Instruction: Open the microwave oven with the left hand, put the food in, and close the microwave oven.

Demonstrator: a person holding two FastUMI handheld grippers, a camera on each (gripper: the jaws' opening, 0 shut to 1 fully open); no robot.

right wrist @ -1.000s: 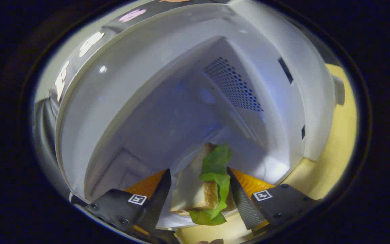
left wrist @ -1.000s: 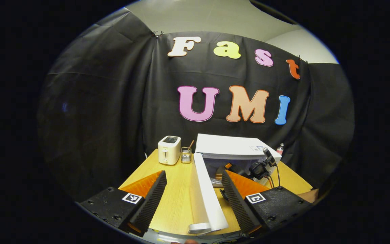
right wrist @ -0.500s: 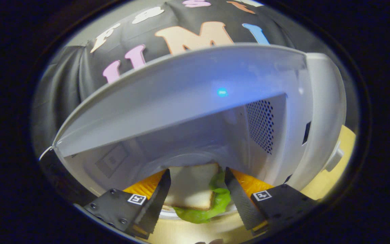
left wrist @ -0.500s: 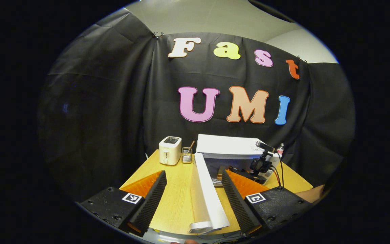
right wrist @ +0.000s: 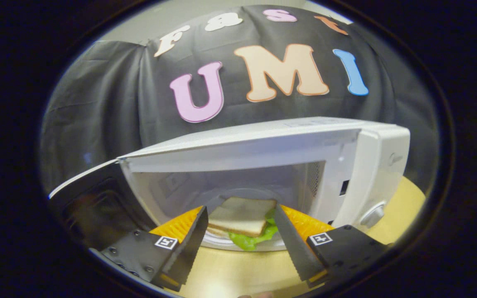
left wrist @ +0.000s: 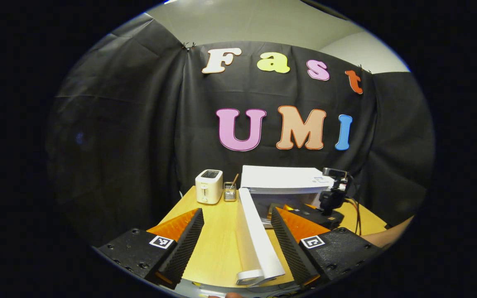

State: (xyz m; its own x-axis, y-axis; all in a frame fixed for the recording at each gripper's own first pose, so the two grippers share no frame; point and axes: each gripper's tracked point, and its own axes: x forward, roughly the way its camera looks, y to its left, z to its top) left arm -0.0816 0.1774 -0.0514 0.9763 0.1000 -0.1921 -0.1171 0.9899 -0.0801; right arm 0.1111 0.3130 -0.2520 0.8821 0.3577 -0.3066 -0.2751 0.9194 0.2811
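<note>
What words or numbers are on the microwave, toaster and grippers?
Microwave: the sticker on top is too small to read.
Toaster: front marks are too small to read.
Left gripper and right gripper: a square patterned tag on each, no words.

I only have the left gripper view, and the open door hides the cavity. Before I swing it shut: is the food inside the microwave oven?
Observer: Yes. In the right gripper view the sandwich lies inside the microwave oven.
Operator: Is the right claw gripping it?
Observer: No. The right claw is open, and its fingers are clear of the bread.
Operator: Is that claw out of the doorway?
Observer: Its fingertips sit near the cavity's mouth, above the wooden table. I cannot tell whether they clear the path of the door.
</note>
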